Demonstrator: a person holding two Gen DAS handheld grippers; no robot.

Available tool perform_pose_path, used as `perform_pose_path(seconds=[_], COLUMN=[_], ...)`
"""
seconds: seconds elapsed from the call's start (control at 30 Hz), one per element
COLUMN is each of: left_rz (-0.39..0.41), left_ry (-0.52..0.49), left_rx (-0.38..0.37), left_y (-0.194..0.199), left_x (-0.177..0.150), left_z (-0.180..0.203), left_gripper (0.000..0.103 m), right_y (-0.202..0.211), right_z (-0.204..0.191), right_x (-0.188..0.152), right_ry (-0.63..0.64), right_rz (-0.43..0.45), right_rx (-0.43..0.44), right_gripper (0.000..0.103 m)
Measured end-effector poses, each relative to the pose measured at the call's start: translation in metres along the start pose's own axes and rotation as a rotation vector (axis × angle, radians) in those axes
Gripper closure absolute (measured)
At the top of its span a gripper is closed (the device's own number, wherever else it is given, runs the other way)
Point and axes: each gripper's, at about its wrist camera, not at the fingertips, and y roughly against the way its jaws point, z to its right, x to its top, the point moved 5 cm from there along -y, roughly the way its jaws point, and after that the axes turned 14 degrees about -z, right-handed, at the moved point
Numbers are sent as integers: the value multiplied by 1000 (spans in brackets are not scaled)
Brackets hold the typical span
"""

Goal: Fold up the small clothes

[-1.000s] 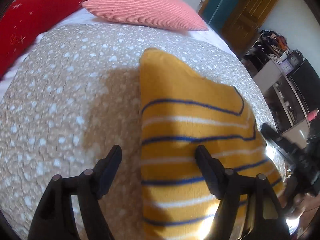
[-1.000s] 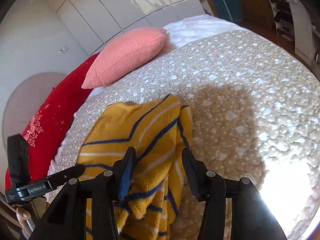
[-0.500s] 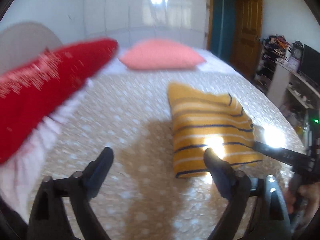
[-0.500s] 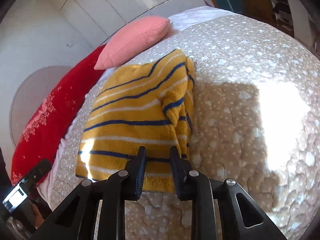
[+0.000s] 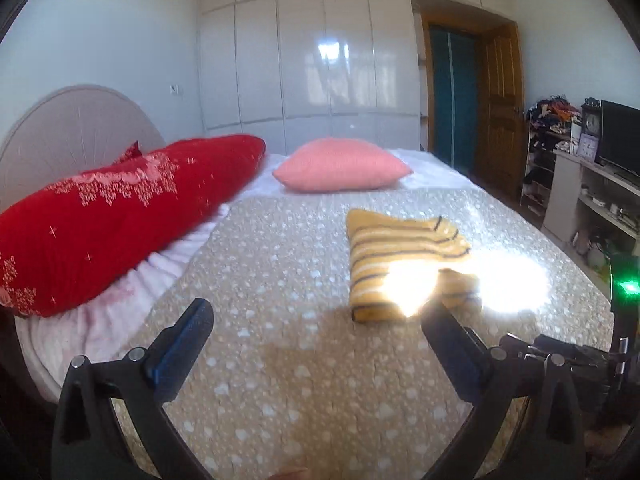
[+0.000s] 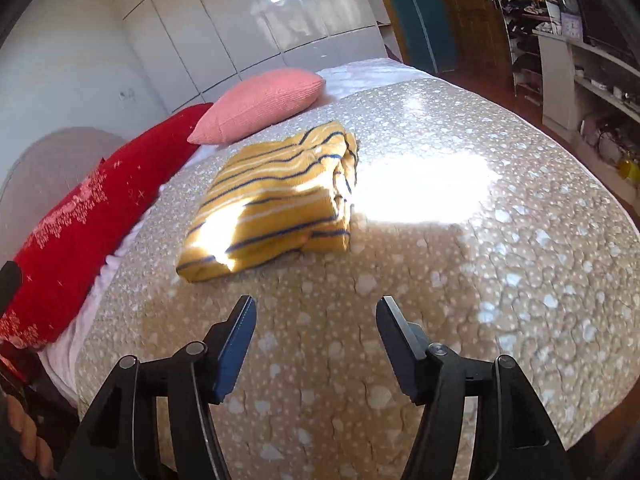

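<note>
A yellow sweater with blue and white stripes (image 5: 396,256) lies folded into a rectangle on the beige spotted bedspread (image 5: 280,352). It also shows in the right wrist view (image 6: 280,196), partly washed out by a sun patch. My left gripper (image 5: 316,320) is open and empty, held back above the bed's near edge, apart from the sweater. My right gripper (image 6: 316,312) is open and empty, a short way in front of the sweater. The right gripper's body shows at the left wrist view's right edge (image 5: 560,356).
A long red cushion (image 5: 120,216) lies along the left side by a round headboard (image 5: 76,128). A pink pillow (image 5: 340,164) sits at the far end. White wardrobes (image 5: 320,60), a wooden door (image 5: 500,112) and cluttered shelves (image 5: 592,184) stand beyond the bed.
Both grippers have pulled back from the sweater toward the bed's near edge. My right gripper, shut on the sweater's edge half a second ago, has opened and let go.
</note>
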Motion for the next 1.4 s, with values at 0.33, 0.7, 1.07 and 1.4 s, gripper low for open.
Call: perform_pose_path(seconds=[0.33, 0.7, 1.07, 1.4], left_rz=[-156, -181, -212, -238], left_ry=[-1, -47, -55, -50], left_rx=[53, 44, 20, -1], left_y=[-5, -11, -15, -19], left_x=[-52, -57, -62, -64], left_z=[0, 12, 16, 16], left_gripper=[0, 0, 0, 0], right_y=[14, 10, 8, 4], right_z=[-4, -15, -15, -15], right_x=[-36, -43, -45, -48], right_ry=[8, 91, 88, 88], right_rz=[-13, -9, -18, -30], right_rx=[-90, -163, -165, -169], right_gripper=[29, 23, 22, 22])
